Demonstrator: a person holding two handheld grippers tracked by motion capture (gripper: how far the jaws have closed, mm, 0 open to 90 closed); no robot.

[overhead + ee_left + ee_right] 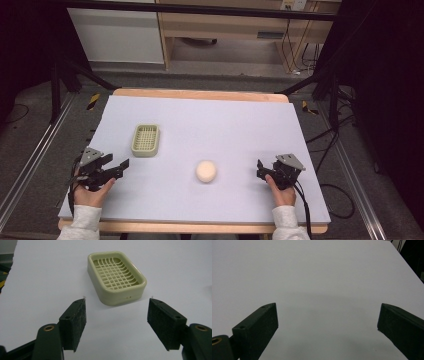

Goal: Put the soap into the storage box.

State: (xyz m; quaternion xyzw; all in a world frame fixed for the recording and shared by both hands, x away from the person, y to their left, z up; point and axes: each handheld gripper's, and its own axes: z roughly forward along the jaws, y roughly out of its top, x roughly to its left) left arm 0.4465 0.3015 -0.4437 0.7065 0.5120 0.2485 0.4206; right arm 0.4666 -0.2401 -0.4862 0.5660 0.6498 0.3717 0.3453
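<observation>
Soap dish point(116, 277) ahead of left gripper point(116, 323), unobstructed; round soap point(206, 171) between; both grippers wide apart, empty.

One soap dish point(145, 140), pale green with a grid bottom, also in the left gripper view point(116, 276). One round cream-white soap ball point(206, 171). Two grippers: left gripper point(116, 165), right gripper point(260, 168), both with jaws spread, nothing between them. Two hands, one per gripper: left hand point(91, 192), right hand point(281, 192). One table point(240, 125) with one lilac sheet on top.
</observation>
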